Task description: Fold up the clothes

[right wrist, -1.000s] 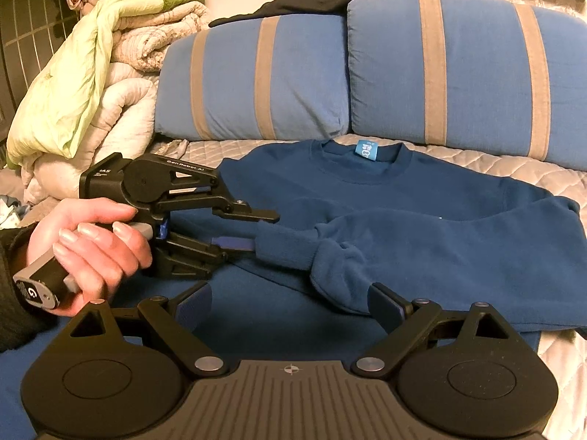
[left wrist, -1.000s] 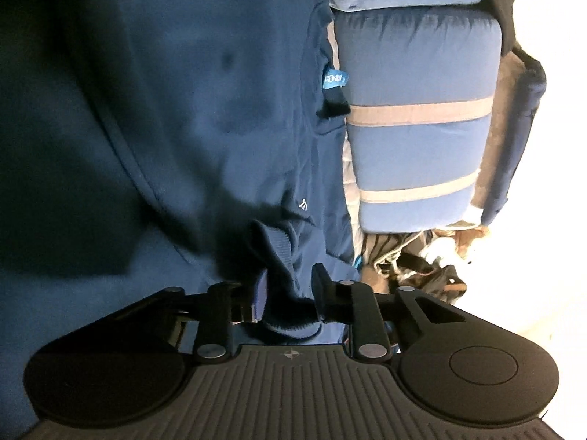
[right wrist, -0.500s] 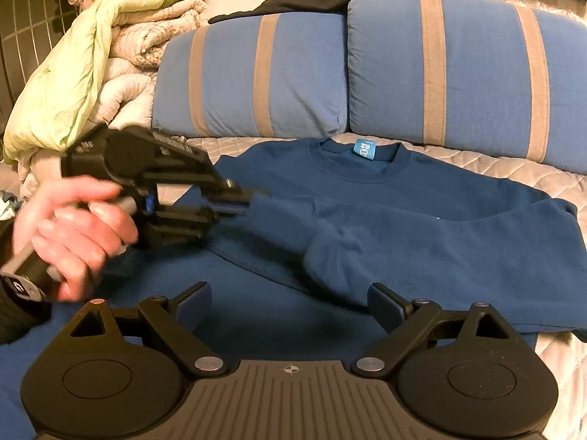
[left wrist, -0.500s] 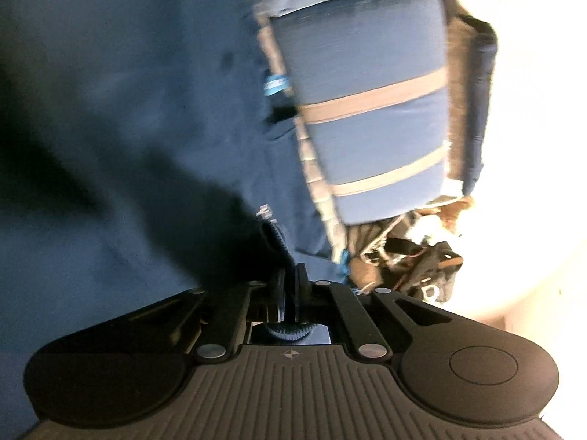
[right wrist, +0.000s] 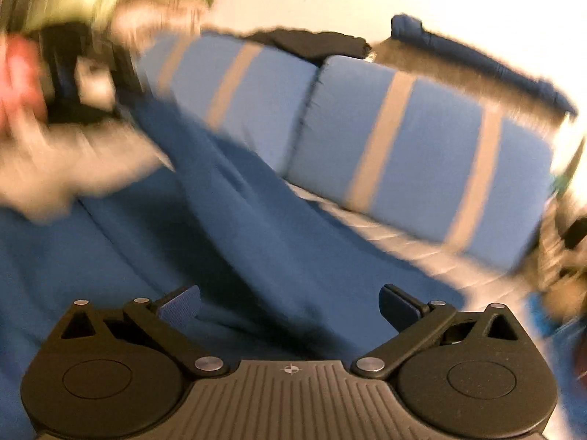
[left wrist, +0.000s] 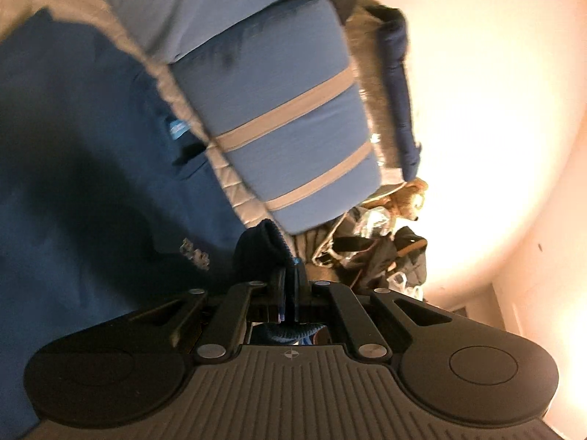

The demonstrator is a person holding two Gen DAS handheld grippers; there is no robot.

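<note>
Step in hand: you are on the sleeve fold of the blue sweatshirt (right wrist: 256, 227), the cuff lifted off the bed for carrying across the body.
Left hand-held gripper (left wrist: 290, 286): clamped narrow on the ribbed sleeve cuff (left wrist: 264, 245), which bunches just ahead of its tips.
Right hand-held gripper (right wrist: 290, 304): jaws opening to their widest, nothing pressed between them; only the sweatshirt's cloth lies below and ahead.
Garment: spread flat on the bed, its neck label (left wrist: 178, 128) toward the striped blue pillows (right wrist: 422, 146) beyond both hand-held grippers.
Sleeve: in the right view it rises as a taut band toward your left hand (right wrist: 18, 84), blurred at upper left.
Next move, as judged: carry the cuff over the chest and lay it flat; your free right hand-held gripper likely needs to pin or take the fold line.
Risk: the thick cuff may slip or drag the body askew.
</note>
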